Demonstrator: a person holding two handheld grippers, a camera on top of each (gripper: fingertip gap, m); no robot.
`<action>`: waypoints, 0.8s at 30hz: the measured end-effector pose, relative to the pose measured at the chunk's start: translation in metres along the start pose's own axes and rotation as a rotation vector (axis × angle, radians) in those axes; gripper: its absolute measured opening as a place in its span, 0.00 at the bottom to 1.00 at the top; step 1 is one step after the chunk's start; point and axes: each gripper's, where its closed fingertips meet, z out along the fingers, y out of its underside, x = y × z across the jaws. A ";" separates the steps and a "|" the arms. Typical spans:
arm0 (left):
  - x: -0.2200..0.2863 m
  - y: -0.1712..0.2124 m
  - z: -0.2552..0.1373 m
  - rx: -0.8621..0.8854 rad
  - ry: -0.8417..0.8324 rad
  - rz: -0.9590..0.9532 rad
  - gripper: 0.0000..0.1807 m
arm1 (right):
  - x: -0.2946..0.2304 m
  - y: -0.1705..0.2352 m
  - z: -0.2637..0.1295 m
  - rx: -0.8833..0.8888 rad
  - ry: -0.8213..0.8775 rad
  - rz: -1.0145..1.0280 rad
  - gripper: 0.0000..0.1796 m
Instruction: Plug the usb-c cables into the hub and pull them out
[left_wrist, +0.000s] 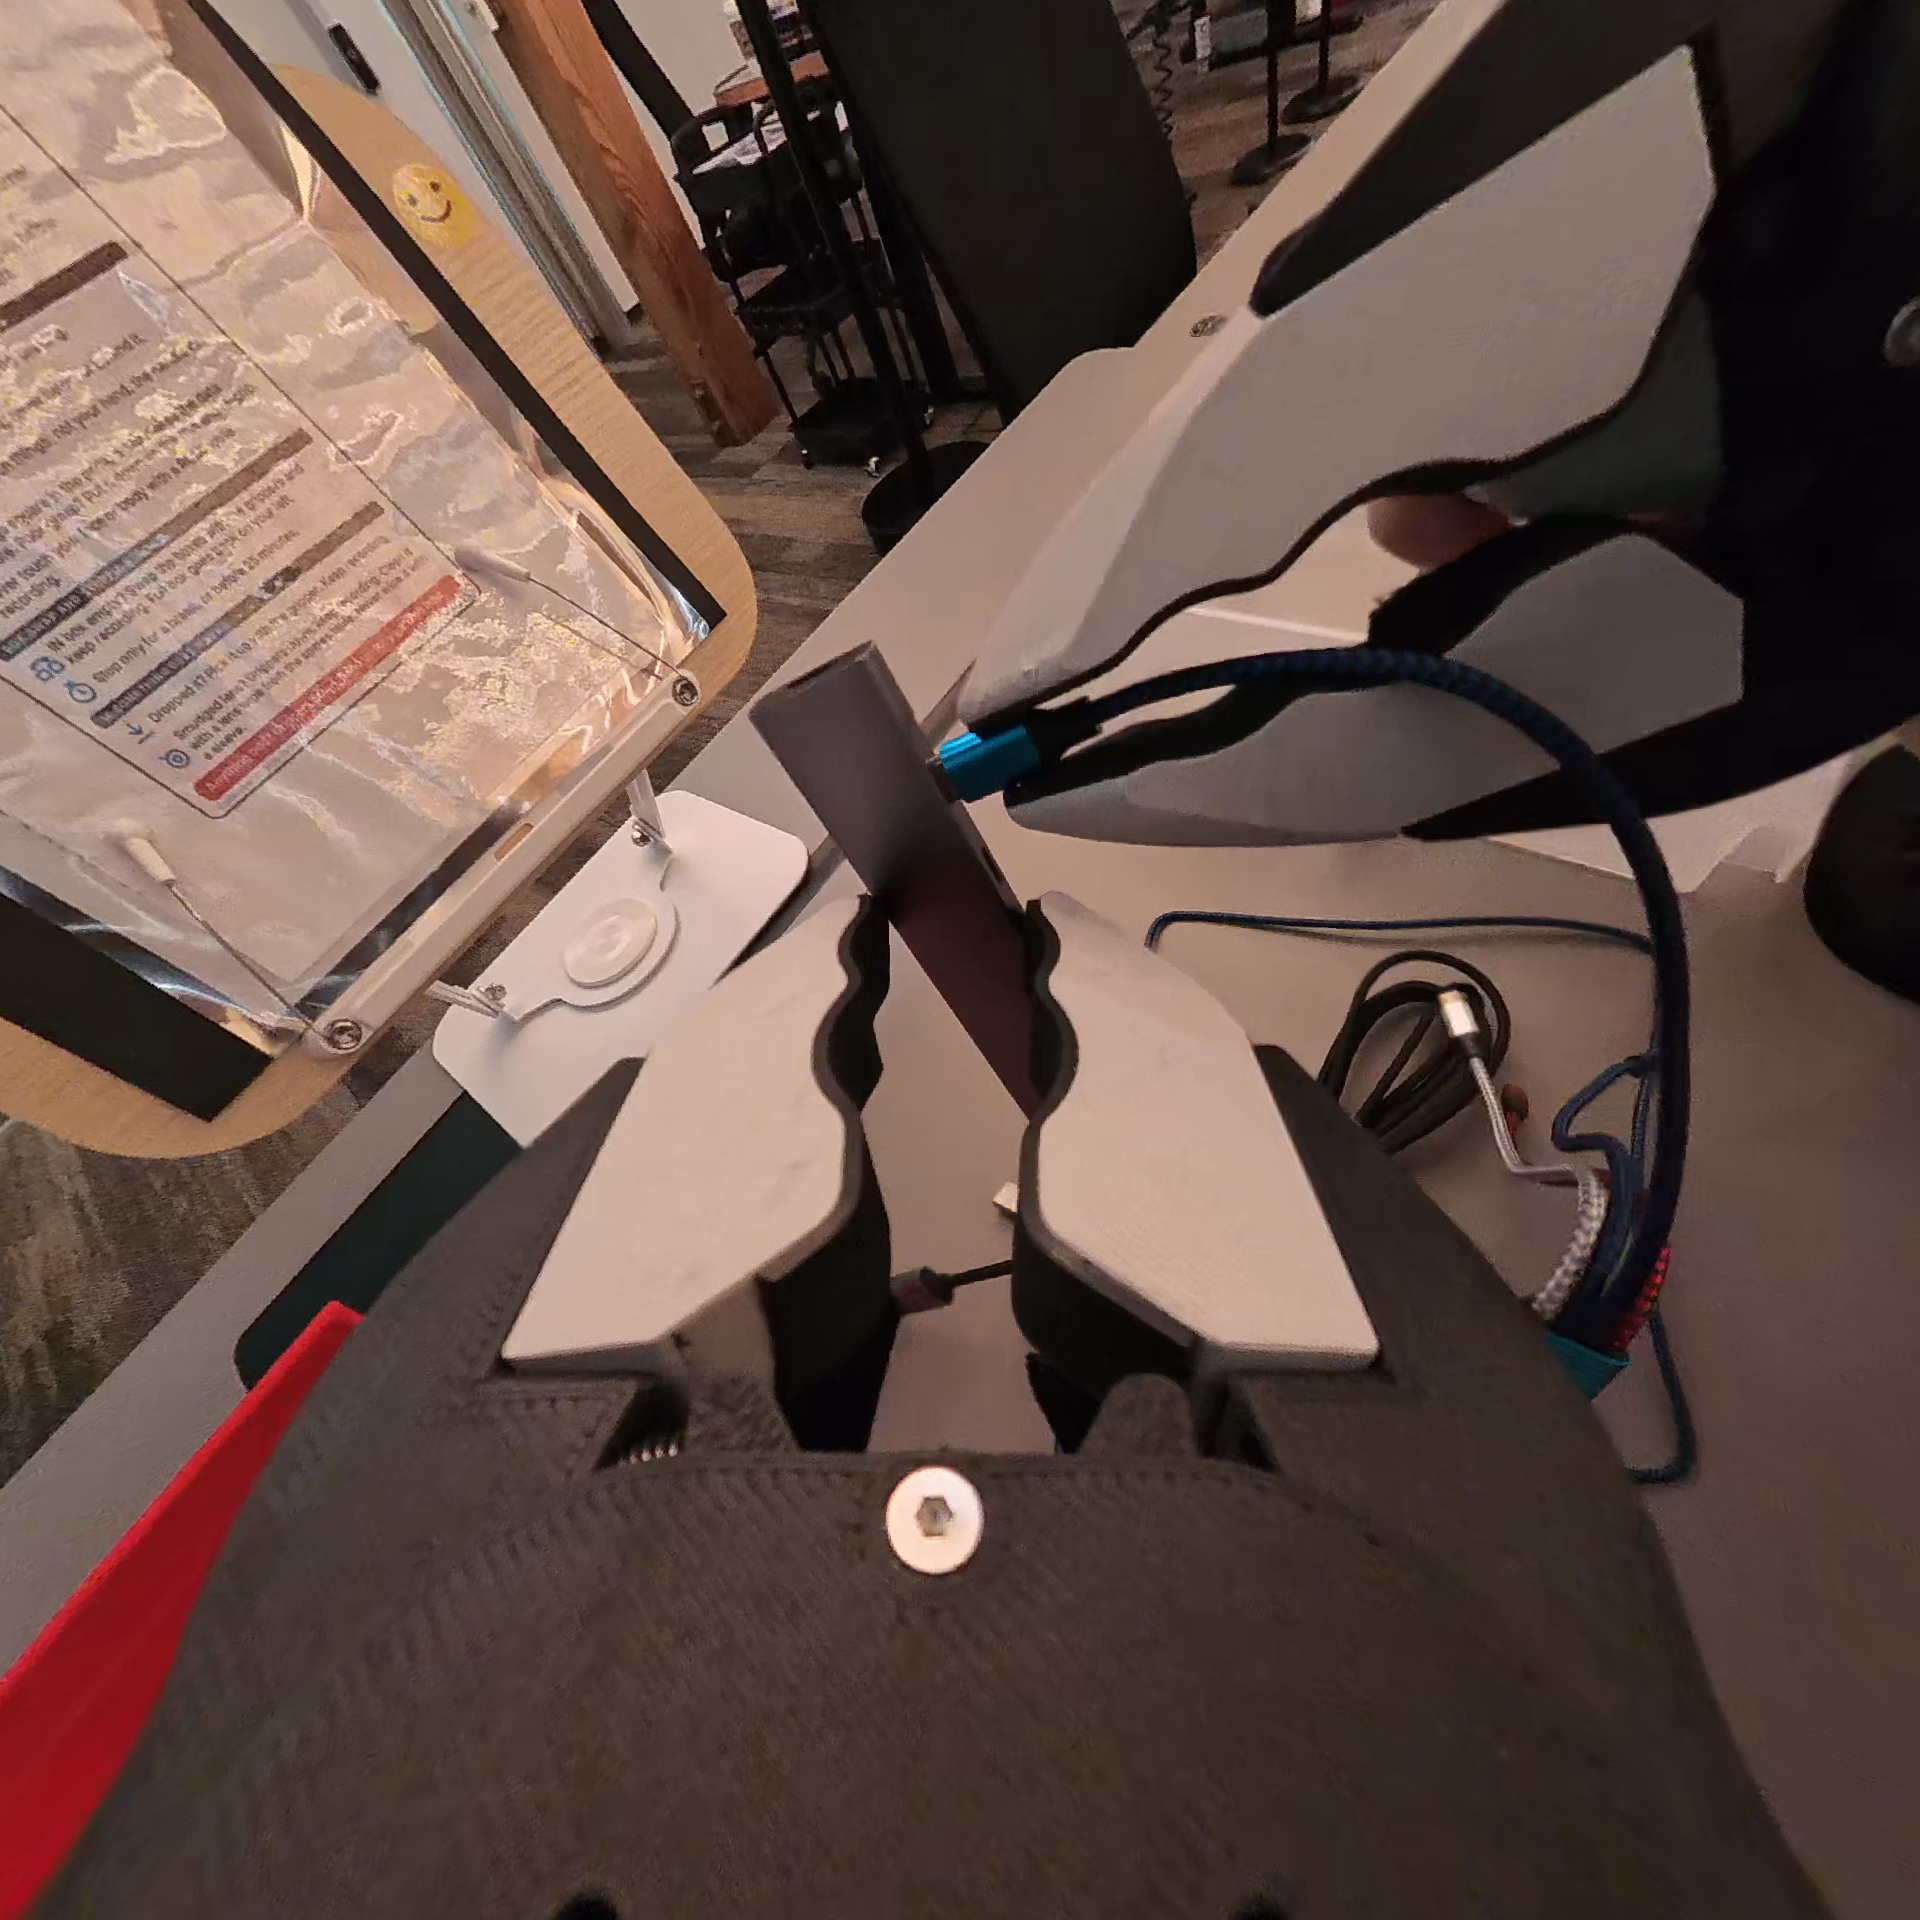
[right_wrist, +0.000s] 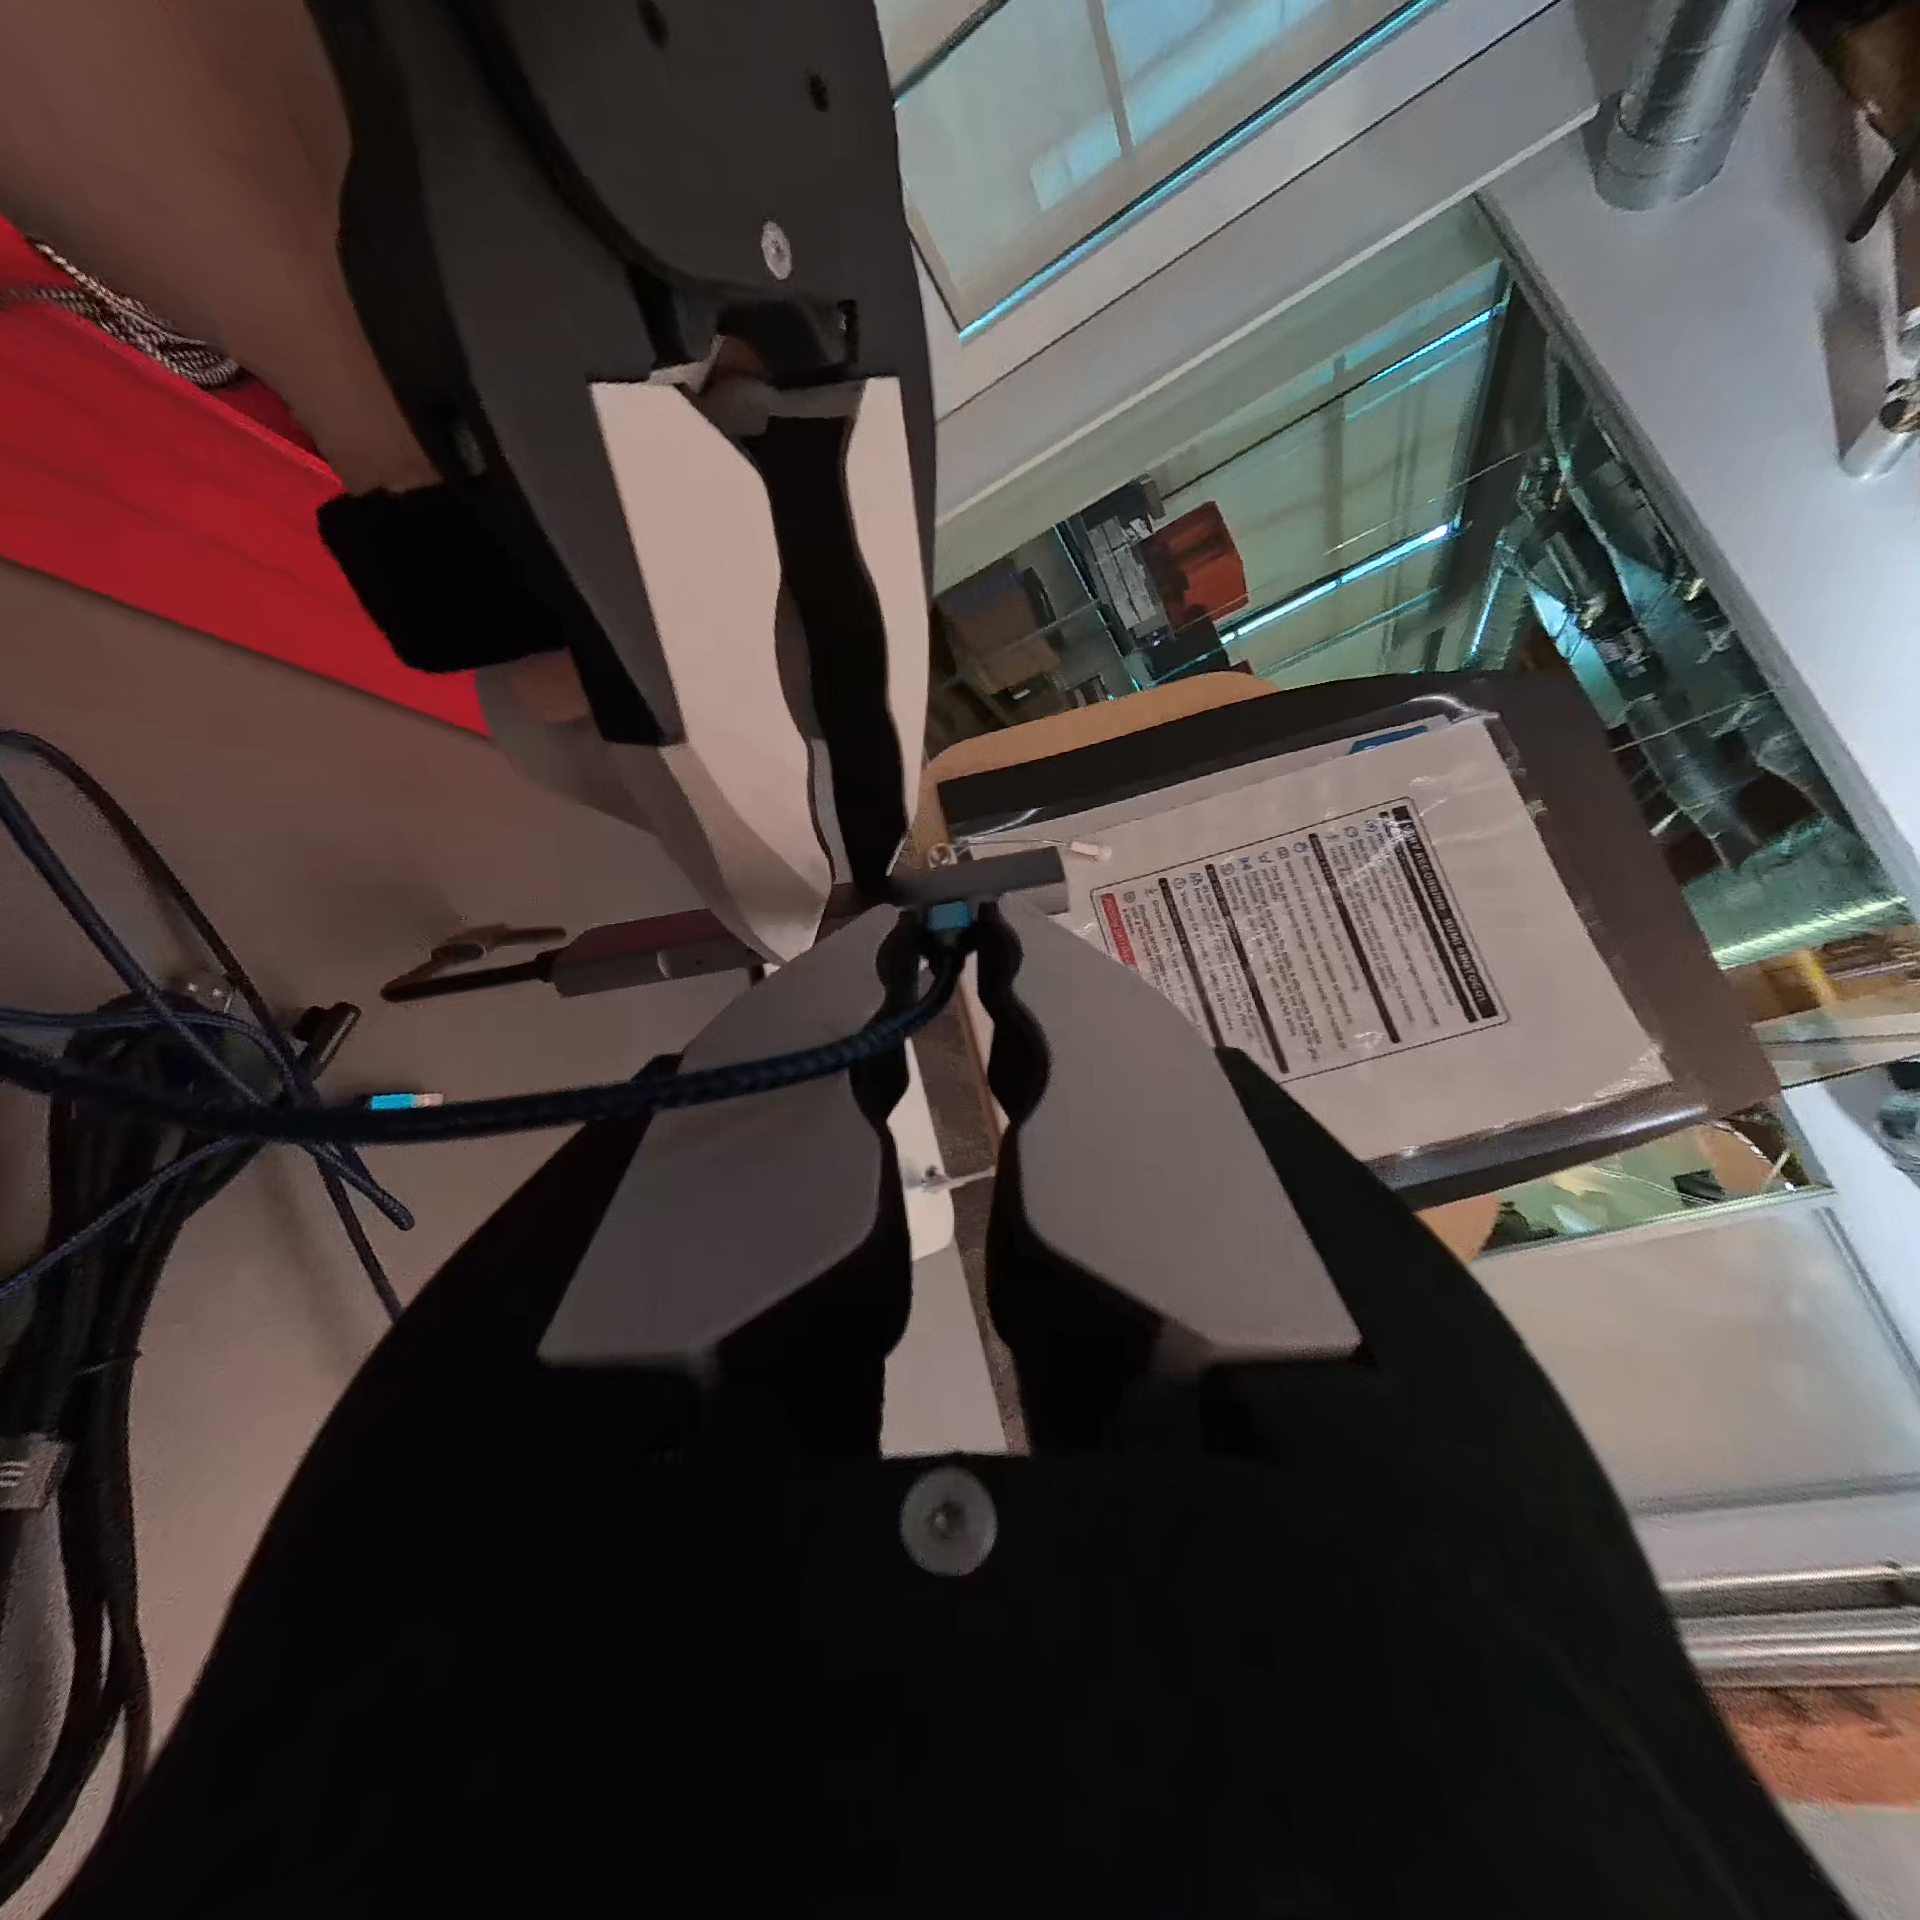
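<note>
My left gripper is shut on a grey slim hub, holding it upright above the table. My right gripper is shut on the blue metal plug of a dark blue braided usb-c cable. In the left wrist view the right gripper comes in from the right and the blue plug meets the hub's side edge. The cable loops down to the table. In the right wrist view the hub shows just past my fingertips, held by the left gripper.
A bundle of other cables lies on the grey table to the right, with a silver plug among them. A framed sheet on a white stand stands at the left table edge. A spare blue plug lies on the table. Only a small space, under 4 cm, lies between the two pairs of fingers.
</note>
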 end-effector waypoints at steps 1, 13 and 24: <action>0.000 0.000 0.000 -0.002 -0.002 0.003 0.14 | 0.000 0.000 0.000 0.010 -0.002 0.009 0.06; -0.001 0.001 -0.001 -0.021 -0.045 0.068 0.14 | 0.000 0.006 0.002 0.038 -0.008 0.066 0.08; -0.026 0.074 0.036 -0.327 -0.110 0.120 0.13 | -0.068 0.095 0.009 -0.388 -0.409 0.047 0.14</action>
